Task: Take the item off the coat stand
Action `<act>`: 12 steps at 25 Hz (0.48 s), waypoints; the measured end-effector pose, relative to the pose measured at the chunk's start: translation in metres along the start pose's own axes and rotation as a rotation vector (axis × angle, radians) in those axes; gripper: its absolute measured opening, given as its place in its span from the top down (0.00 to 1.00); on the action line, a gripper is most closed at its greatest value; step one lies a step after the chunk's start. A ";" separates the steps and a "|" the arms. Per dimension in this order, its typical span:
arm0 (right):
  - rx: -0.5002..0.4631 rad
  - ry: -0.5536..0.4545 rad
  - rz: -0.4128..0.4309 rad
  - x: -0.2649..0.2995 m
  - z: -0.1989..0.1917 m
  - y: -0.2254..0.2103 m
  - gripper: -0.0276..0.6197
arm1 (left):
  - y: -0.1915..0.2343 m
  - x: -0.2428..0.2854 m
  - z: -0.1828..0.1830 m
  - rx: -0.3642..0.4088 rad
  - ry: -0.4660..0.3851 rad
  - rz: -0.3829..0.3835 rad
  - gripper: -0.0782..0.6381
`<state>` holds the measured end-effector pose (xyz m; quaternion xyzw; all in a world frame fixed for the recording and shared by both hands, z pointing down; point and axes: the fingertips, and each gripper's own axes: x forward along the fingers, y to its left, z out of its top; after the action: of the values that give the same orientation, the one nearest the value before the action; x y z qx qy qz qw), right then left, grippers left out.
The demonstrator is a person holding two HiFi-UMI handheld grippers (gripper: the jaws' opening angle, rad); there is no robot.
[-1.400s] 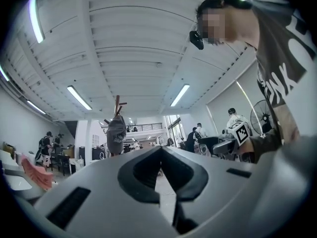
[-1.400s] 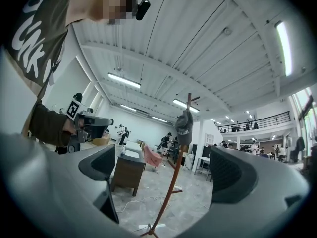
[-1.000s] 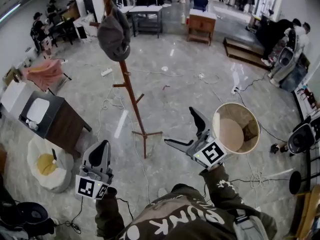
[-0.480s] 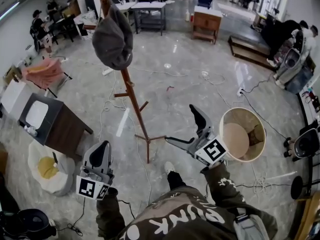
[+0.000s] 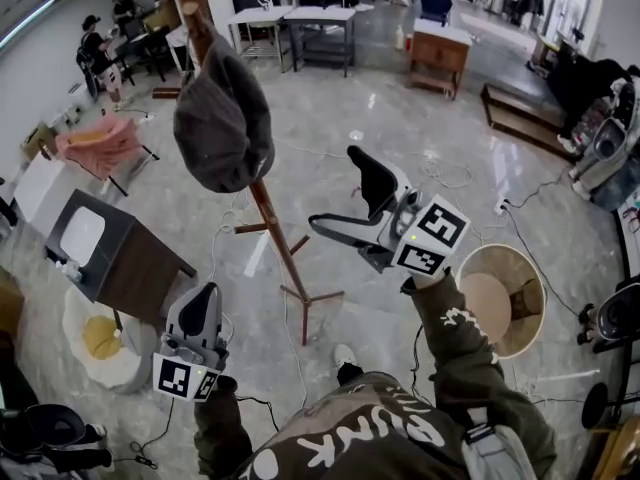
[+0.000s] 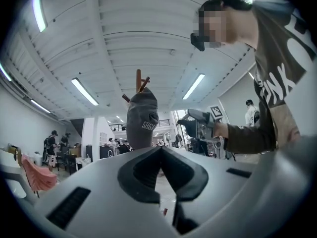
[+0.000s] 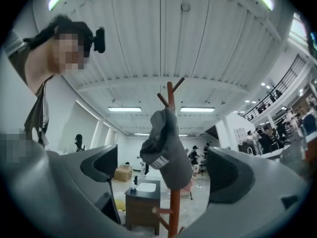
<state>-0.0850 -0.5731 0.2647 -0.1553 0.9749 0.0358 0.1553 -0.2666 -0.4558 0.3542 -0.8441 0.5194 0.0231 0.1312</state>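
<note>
A dark grey cap (image 5: 222, 126) hangs from an upper peg of the reddish wooden coat stand (image 5: 278, 249). My right gripper (image 5: 340, 193) is raised and open, its jaws pointing left at the cap from a short way off. In the right gripper view the cap (image 7: 166, 149) hangs between the two spread jaws, apart from both, with the stand's pole (image 7: 172, 99) behind it. My left gripper (image 5: 201, 311) is held low near my body, jaws shut with nothing between them. The left gripper view shows the cap (image 6: 142, 118) above the closed jaws.
A round beige bin (image 5: 502, 294) stands on the floor at the right. A dark cabinet (image 5: 112, 254) and a white beanbag (image 5: 104, 340) are at the left. Cables trail over the marble floor (image 5: 330, 158). Tables and several people are farther back.
My right gripper rose from beside the bin and moved left toward the cap, staying open. I stepped nearer the stand. The left gripper kept its place.
</note>
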 end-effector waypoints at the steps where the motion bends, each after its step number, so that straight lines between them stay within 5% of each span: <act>1: 0.008 -0.008 0.030 0.014 0.013 -0.008 0.12 | 0.002 0.004 -0.001 0.001 0.005 0.005 0.89; 12: -0.019 0.035 0.198 0.125 0.059 -0.049 0.21 | 0.029 0.016 -0.012 0.003 0.034 0.075 0.89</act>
<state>-0.1657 -0.6490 0.1681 -0.0602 0.9877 0.0575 0.1323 -0.2862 -0.4851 0.3576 -0.8240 0.5530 0.0129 0.1228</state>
